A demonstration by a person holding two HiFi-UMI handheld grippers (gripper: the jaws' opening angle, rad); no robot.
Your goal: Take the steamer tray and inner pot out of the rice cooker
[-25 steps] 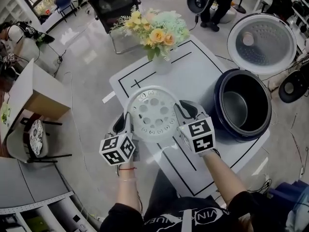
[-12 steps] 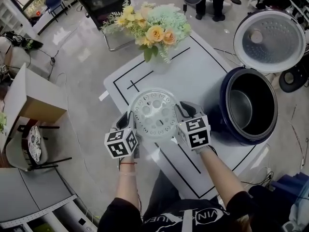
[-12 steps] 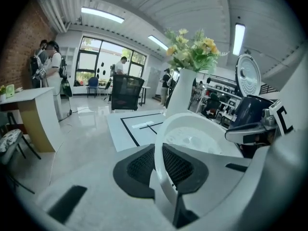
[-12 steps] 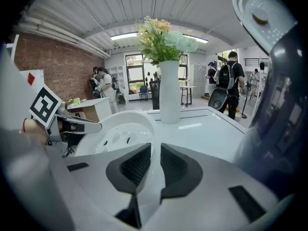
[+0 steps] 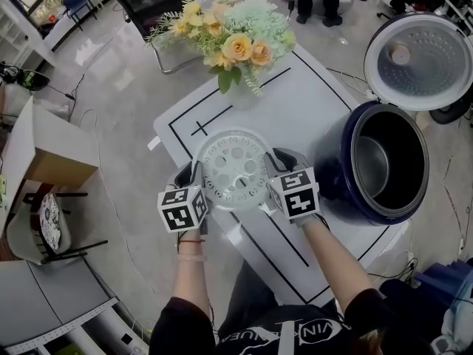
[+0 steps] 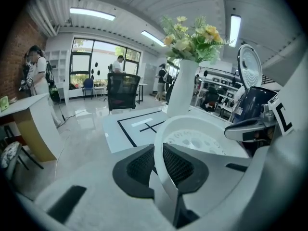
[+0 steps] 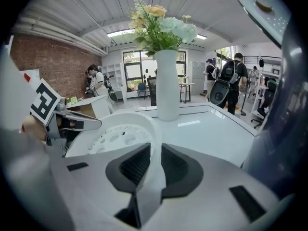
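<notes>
The white perforated steamer tray (image 5: 235, 170) hangs level just above the white table (image 5: 295, 109), left of the cooker. My left gripper (image 5: 194, 182) is shut on its left rim, and the left gripper view shows that rim (image 6: 166, 150) pinched between the dark pads. My right gripper (image 5: 275, 166) grips the right rim (image 7: 153, 143); its jaws have just been opening a little, with the rim still between the pads. The dark blue rice cooker (image 5: 334, 161) stands open at the right with the metal inner pot (image 5: 367, 165) inside it.
The cooker's lid (image 5: 414, 50) stands raised at the far right. A white vase of flowers (image 5: 230, 39) stands at the table's far edge, just beyond the tray. Black lines mark the tabletop. A desk and chairs stand on the floor to the left.
Both grippers have sunk toward the table with the tray held between them. The tray has stayed level.
</notes>
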